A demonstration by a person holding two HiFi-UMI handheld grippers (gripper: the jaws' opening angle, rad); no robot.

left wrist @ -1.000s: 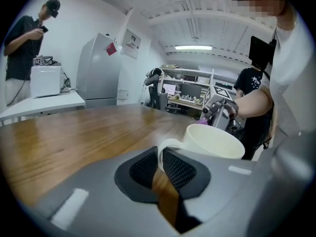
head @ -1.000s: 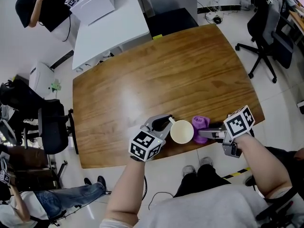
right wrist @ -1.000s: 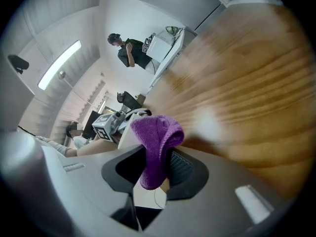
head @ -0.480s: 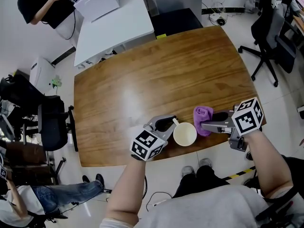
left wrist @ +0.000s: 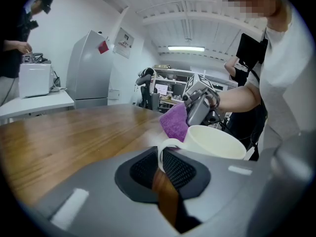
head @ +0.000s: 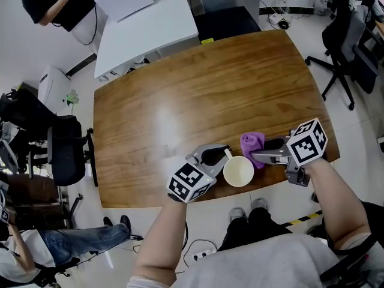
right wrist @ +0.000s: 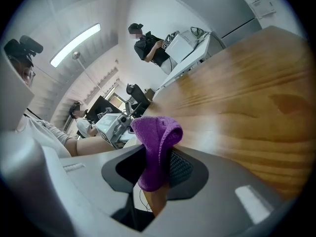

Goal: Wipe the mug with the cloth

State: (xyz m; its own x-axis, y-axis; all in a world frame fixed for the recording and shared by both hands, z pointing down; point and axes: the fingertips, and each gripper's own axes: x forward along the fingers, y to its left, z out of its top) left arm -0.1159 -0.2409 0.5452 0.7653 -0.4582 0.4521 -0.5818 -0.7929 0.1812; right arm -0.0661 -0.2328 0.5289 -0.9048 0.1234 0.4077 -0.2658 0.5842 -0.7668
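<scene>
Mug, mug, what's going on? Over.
Left claw shut on mug, by its handle. Right claw shut on cloth, beside mug. Nothing in the way.

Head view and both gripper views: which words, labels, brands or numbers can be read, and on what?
No text is readable.
White ceramic mug and purple cloth: plain, no print.
Black-and-white marker cubes: square patterns only, no letters.
White sheet on the wall beside the grey refrigerator: print too small to read.
</scene>
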